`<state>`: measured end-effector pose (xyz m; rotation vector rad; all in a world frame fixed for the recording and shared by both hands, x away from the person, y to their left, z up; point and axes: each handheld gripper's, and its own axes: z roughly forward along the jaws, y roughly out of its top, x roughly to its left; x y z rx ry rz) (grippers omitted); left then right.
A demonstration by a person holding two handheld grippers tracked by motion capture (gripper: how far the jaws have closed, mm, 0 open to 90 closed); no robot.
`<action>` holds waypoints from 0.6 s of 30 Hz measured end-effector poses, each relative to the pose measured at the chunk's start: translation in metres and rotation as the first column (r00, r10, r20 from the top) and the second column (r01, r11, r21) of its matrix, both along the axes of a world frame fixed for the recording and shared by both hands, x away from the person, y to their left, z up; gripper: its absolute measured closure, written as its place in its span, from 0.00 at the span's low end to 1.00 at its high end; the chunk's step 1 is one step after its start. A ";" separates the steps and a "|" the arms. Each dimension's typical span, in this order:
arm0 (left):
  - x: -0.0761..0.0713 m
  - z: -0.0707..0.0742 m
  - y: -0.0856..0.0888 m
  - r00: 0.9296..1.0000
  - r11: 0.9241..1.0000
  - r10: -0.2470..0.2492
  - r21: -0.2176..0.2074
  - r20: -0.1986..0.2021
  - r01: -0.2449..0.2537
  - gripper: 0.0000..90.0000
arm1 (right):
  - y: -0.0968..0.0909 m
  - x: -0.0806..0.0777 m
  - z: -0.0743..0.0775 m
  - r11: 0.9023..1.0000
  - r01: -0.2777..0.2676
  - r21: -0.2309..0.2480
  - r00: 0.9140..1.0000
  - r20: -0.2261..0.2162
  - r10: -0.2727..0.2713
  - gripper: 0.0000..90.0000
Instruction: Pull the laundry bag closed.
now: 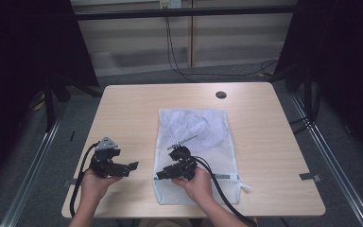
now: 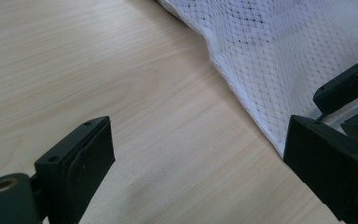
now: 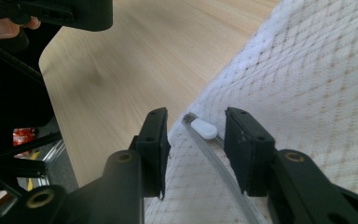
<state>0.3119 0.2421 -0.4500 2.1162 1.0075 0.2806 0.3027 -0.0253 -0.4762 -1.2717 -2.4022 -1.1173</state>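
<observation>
Nearest the person, the right gripper (image 3: 193, 154) hangs partly open, its jaws either side of the white zip pull (image 3: 204, 129) without touching it. The left gripper (image 2: 200, 163) gapes wide and empty at nine o'clock. The mesh bag (image 1: 196, 146) lies flat mid-table toward twelve. By my judgement the zip is untouched; gripping and sliding remain.

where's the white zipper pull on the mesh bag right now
In the right gripper view the white zipper pull lies at the mesh bag's edge beside the bare table, between the right gripper's open fingers, untouched by either.
</observation>
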 end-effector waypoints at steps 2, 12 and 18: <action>0.000 0.000 0.000 1.000 1.000 0.002 0.000 0.001 -0.002 0.09 | 0.001 0.001 -0.002 1.000 0.001 -0.005 1.000 -0.008 -0.001 0.68; 0.000 0.000 0.000 1.000 1.000 0.005 0.003 0.003 -0.005 0.09 | 0.006 0.003 -0.008 1.000 0.013 -0.005 0.999 -0.031 -0.013 0.70; 0.000 0.000 0.000 1.000 1.000 0.006 0.000 0.002 -0.006 0.09 | 0.008 0.004 -0.011 1.000 0.027 0.003 0.998 -0.052 -0.027 0.71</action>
